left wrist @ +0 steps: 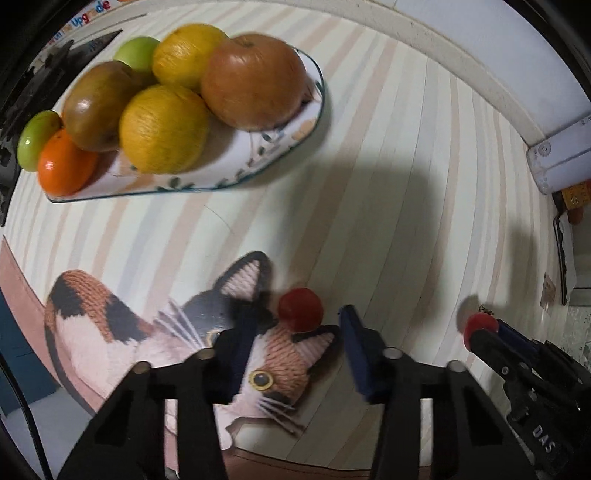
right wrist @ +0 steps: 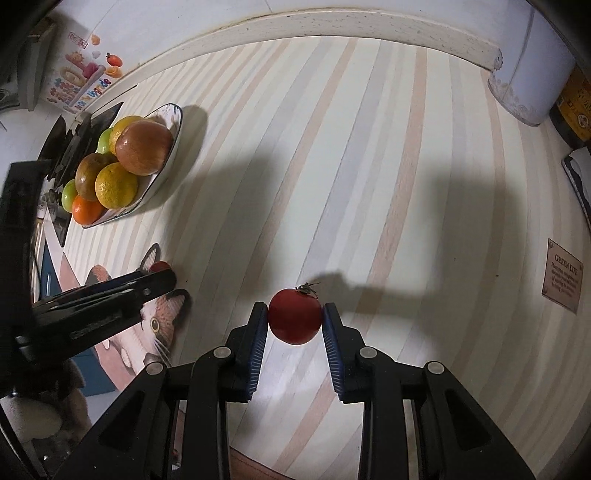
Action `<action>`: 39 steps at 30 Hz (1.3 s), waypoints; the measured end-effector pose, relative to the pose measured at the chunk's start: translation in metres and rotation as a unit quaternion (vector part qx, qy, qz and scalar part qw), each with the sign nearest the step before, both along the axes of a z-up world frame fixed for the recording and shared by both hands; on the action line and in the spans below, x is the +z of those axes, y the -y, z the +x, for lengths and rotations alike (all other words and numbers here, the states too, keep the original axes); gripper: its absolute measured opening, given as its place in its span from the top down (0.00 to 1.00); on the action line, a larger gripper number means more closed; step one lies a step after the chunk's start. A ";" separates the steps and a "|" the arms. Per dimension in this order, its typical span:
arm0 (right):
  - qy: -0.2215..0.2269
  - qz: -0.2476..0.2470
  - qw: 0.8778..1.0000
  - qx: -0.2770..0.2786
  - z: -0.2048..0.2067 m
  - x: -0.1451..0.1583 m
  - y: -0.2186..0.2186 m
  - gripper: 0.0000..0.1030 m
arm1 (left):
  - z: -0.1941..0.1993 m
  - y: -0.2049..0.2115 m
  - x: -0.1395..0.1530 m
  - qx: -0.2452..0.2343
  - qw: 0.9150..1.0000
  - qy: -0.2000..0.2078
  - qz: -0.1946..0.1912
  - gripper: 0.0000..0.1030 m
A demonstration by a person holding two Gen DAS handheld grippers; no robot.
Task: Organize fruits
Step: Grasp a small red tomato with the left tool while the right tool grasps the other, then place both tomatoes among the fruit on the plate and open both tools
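A patterned plate (left wrist: pixel 295 144) at the upper left holds apples, oranges and green fruit; it also shows in the right wrist view (right wrist: pixel 162 177). A small red tomato (left wrist: pixel 300 308) lies on the striped cloth just ahead of my open left gripper (left wrist: pixel 295 325), between its blue pads without touching. My right gripper (right wrist: pixel 294 317) is shut on a second red tomato (right wrist: pixel 294 320) with a dried stem, pads touching both its sides. That gripper shows at the lower right of the left wrist view (left wrist: pixel 491 332). The left gripper shows at the left of the right wrist view (right wrist: pixel 162 280).
A cat picture (left wrist: pixel 166 332) is printed on the cloth under the left gripper. A white raised rim (right wrist: pixel 332 29) bounds the far side. A white container (right wrist: pixel 524 81) and a dark box (right wrist: pixel 572 107) stand at the far right. A small label card (right wrist: pixel 563 275) lies at the right.
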State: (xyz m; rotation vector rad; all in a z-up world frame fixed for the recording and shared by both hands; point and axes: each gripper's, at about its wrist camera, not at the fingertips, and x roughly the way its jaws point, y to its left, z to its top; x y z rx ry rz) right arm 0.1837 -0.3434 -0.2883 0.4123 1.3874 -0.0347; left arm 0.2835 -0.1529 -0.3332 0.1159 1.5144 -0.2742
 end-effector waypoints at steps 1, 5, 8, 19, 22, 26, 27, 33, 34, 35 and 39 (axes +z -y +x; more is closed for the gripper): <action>0.001 -0.002 1.000 0.002 0.000 0.001 -0.001 0.68 | 0.001 0.001 -0.002 0.000 1.000 -0.001 0.000 0.69; 0.004 -0.005 1.000 0.007 0.000 0.004 -0.003 0.68 | 0.002 0.001 -0.006 -0.002 1.000 0.004 -0.006 0.78; 0.008 -0.005 1.000 0.010 0.002 0.007 -0.005 0.68 | 0.002 -0.002 -0.007 0.004 1.000 0.007 -0.012 0.78; 0.066 0.065 0.995 0.041 0.066 0.022 -0.057 0.68 | 0.035 -0.093 0.074 0.117 0.988 0.054 -0.088 0.78; 0.082 0.076 0.992 0.056 0.095 0.024 -0.081 0.68 | 0.050 -0.125 0.082 0.157 0.981 0.062 -0.099 0.78; 0.083 0.065 0.990 0.094 0.125 0.019 -0.113 0.68 | 0.076 -0.146 0.067 0.194 0.974 0.047 -0.110 0.78; 0.082 0.061 0.990 0.100 0.130 0.017 -0.119 0.68 | 0.080 -0.149 0.063 0.194 0.974 0.044 -0.108 0.78; 0.072 0.030 0.988 0.131 0.148 0.003 -0.141 0.68 | 0.098 -0.160 0.032 0.210 0.971 0.017 -0.111 0.78; 0.073 0.030 0.988 0.134 0.149 0.002 -0.142 0.68 | 0.098 -0.161 0.030 0.211 0.971 0.014 -0.111 0.78; 0.072 0.030 0.987 0.138 0.150 0.001 -0.142 0.68 | 0.100 -0.162 0.027 0.212 0.971 0.010 -0.112 0.78; 0.065 0.035 0.987 0.142 0.155 -0.002 -0.144 0.67 | 0.103 -0.163 0.022 0.220 0.968 -0.004 -0.123 0.76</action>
